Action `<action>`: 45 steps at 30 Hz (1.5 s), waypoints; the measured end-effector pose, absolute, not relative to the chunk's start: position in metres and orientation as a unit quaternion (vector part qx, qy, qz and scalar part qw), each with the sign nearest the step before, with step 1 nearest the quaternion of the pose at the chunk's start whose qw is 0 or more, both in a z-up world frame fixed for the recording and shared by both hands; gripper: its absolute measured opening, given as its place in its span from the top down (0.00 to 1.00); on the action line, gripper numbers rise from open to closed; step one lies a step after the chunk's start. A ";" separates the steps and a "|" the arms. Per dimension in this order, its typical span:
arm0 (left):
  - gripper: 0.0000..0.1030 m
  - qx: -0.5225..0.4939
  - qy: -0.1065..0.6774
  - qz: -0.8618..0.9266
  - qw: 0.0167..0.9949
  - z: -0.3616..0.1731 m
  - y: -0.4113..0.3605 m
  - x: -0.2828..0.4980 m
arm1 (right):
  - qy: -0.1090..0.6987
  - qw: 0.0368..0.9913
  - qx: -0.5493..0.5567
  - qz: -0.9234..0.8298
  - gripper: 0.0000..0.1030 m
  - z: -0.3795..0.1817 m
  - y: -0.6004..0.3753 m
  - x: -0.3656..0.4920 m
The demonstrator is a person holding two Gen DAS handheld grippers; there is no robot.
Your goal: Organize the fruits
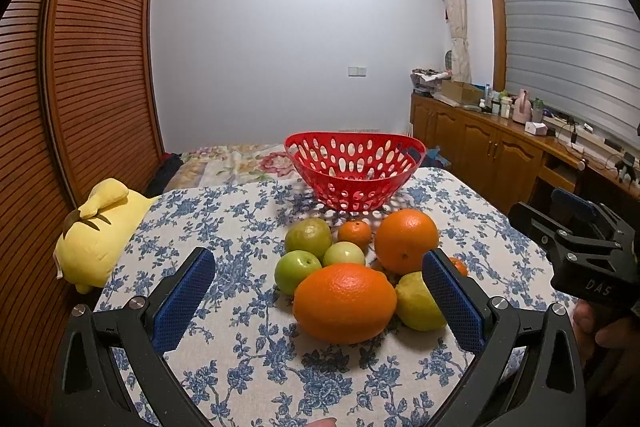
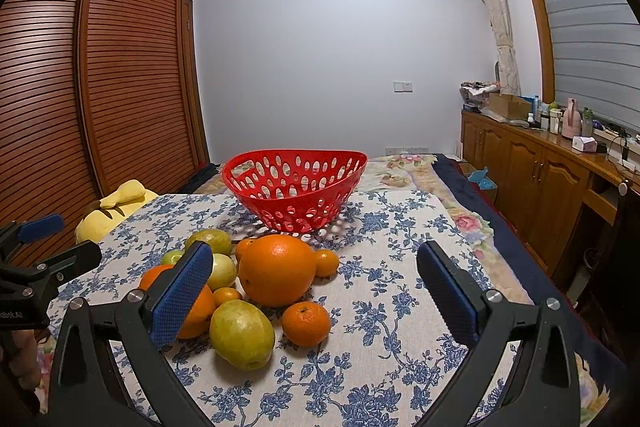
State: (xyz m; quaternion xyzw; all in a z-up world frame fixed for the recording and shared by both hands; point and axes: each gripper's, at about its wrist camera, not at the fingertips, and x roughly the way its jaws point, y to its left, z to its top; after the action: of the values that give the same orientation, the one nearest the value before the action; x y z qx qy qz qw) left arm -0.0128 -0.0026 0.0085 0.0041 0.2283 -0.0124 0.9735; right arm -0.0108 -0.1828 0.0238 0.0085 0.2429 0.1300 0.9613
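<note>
A red perforated basket (image 1: 354, 171) stands empty at the far side of the floral-cloth table (image 1: 240, 367); it also shows in the right wrist view (image 2: 294, 187). A pile of fruit lies in front of it: two big oranges (image 1: 345, 301) (image 1: 406, 241), several green fruits (image 1: 308, 237) and small mandarins (image 1: 354, 233). My left gripper (image 1: 318, 287) is open, low over the table, its jaws on either side of the near orange without touching. My right gripper (image 2: 314, 279) is open, right of the pile, with a mandarin (image 2: 306, 323) and a green fruit (image 2: 242, 333) between its jaws.
A yellow plush toy (image 1: 94, 231) lies at the table's left edge. A slatted wooden wardrobe (image 1: 80, 67) stands on the left. A wooden cabinet (image 2: 540, 167) with clutter runs along the right wall. A bed (image 2: 404, 167) lies behind the table.
</note>
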 end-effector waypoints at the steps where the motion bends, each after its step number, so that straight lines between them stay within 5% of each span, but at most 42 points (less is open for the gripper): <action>1: 0.00 0.004 0.228 -0.012 0.974 0.008 -0.003 -0.014 | 0.243 0.961 0.009 0.130 0.01 0.024 -0.183 -0.011; 45: 0.00 -0.006 0.273 -0.013 0.962 -0.020 0.002 0.000 | 0.279 0.946 0.004 0.164 0.03 -0.001 -0.171 -0.005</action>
State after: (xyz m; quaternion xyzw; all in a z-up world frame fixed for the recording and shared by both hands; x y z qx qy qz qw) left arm 0.0000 0.0021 -0.0205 -0.0063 0.2732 -0.0135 0.9619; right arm -0.0045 -0.1708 -0.0007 0.0040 0.2790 0.1637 0.9462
